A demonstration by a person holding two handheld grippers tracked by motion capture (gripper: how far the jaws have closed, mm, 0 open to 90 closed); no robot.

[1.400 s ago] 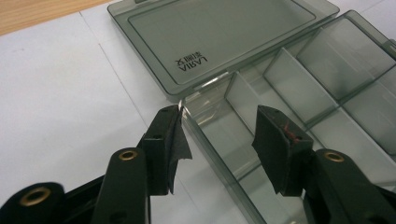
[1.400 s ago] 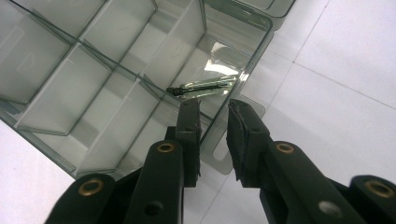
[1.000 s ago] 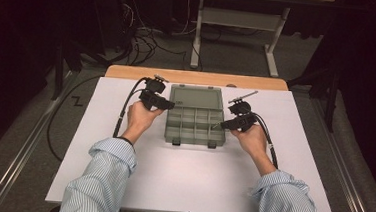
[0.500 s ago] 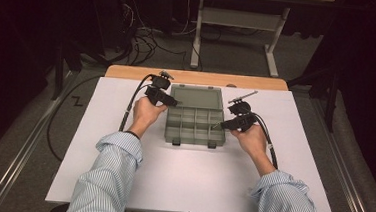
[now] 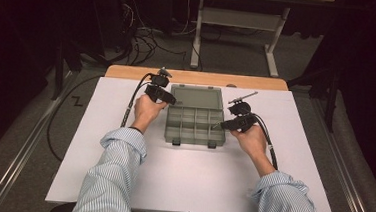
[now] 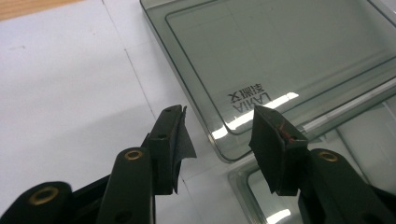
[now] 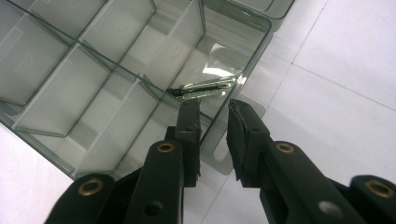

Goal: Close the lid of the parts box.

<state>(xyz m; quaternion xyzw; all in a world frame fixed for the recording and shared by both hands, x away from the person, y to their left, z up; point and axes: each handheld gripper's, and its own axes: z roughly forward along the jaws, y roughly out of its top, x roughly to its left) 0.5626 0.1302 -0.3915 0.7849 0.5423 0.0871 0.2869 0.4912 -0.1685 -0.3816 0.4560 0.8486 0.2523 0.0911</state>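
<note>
A clear grey compartment box (image 5: 194, 126) lies open on the white table (image 5: 180, 185), its lid (image 5: 196, 96) folded flat behind it. My left gripper (image 5: 173, 101) is at the box's far left, by the hinge. In the left gripper view it (image 6: 219, 121) is open, jaws on either side of the lid's (image 6: 280, 46) rounded corner. My right gripper (image 5: 218, 125) is at the box's right side. In the right gripper view it (image 7: 212, 109) stands narrowly open astride the right wall of the box (image 7: 93, 70). The compartments hold nothing but a thin dark reflection (image 7: 201, 88).
Two latch tabs (image 5: 176, 142) stick out from the box's front edge. A wooden strip (image 5: 198, 77) runs along the table's far edge, with cables and a desk frame on the floor beyond. Both sleeved forearms rest over the near half of the table.
My left hand and gripper have moved a little farther back along the box's left side, toward the lid. The right gripper has stayed put.
</note>
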